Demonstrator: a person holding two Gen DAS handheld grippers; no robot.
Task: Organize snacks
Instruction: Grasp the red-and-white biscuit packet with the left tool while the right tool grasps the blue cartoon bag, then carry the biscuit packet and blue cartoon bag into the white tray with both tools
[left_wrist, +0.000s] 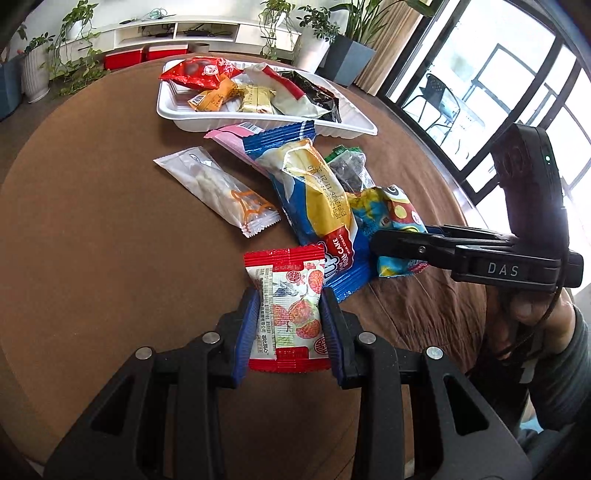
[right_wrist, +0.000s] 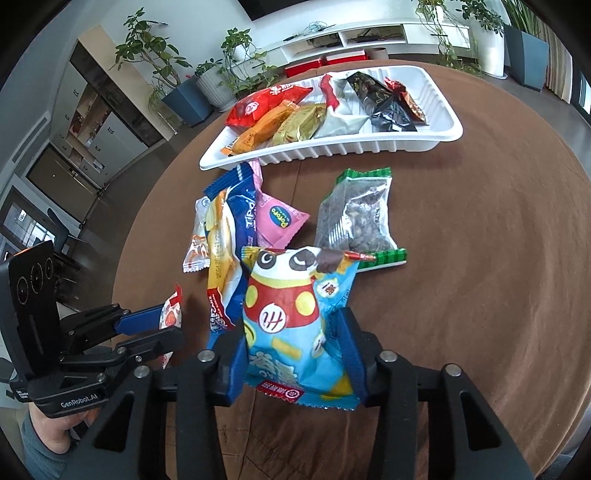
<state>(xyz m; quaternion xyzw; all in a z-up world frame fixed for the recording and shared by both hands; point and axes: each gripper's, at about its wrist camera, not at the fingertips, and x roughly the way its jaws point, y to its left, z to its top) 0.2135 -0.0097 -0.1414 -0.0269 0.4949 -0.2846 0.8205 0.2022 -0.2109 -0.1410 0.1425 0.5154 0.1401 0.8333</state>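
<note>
My left gripper (left_wrist: 288, 295) is shut on a small red-and-white snack packet (left_wrist: 291, 306), held just above the brown table; the same gripper (right_wrist: 173, 321) shows at the lower left of the right wrist view. My right gripper (right_wrist: 291, 325) is shut on a light-blue packet with a cartoon face (right_wrist: 288, 295), its blue pads (right_wrist: 351, 347) pressing both sides. From the left wrist view that gripper (left_wrist: 373, 240) reaches in from the right. A white tray (right_wrist: 332, 151) at the far side holds several packets.
Loose on the round table (right_wrist: 461, 258) lie a blue roll cake packet (left_wrist: 314, 192), a clear packet of white sticks (left_wrist: 218, 188), a pink packet (right_wrist: 277, 221) and a green-edged packet of dark nuts (right_wrist: 358, 218). Potted plants and windows stand beyond the table.
</note>
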